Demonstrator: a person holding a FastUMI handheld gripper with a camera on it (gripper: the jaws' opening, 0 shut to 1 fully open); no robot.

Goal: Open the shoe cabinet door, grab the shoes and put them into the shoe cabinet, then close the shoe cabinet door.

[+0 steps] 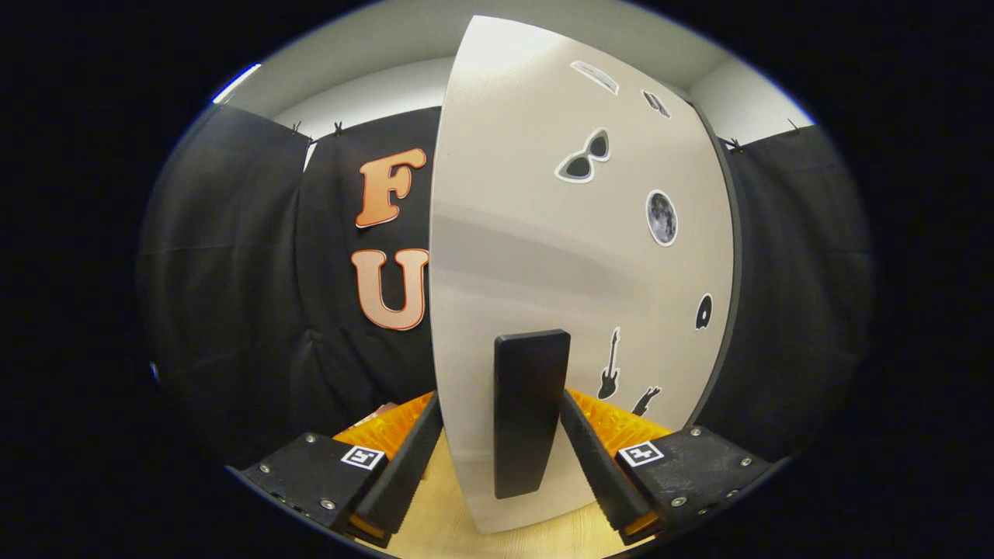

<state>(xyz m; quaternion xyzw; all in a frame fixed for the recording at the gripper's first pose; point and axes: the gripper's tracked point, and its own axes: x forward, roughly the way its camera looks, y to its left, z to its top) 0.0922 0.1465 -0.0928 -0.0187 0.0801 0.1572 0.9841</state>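
The pale shoe cabinet door [559, 256] stands upright right in front of me, turned at an angle, with its free edge beside my left finger. Its flat black vertical handle [528, 411] sticks out toward me and sits between my fingers. My gripper [501, 397] straddles the handle with its jaws apart. The right finger [590, 450] lies against or very near the handle's side. The left finger [415, 454] stands off from it with a clear gap, by the door's edge. Small stickers of sunglasses [584, 157], a moon [662, 217] and a guitar [610, 365] dot the door.
Black cloth booth walls [233, 272] hang to the left of the door and behind it, and another cloth panel [792, 272] hangs to its right. A light wooden surface [435, 508] shows below the fingers, under the door's bottom edge.
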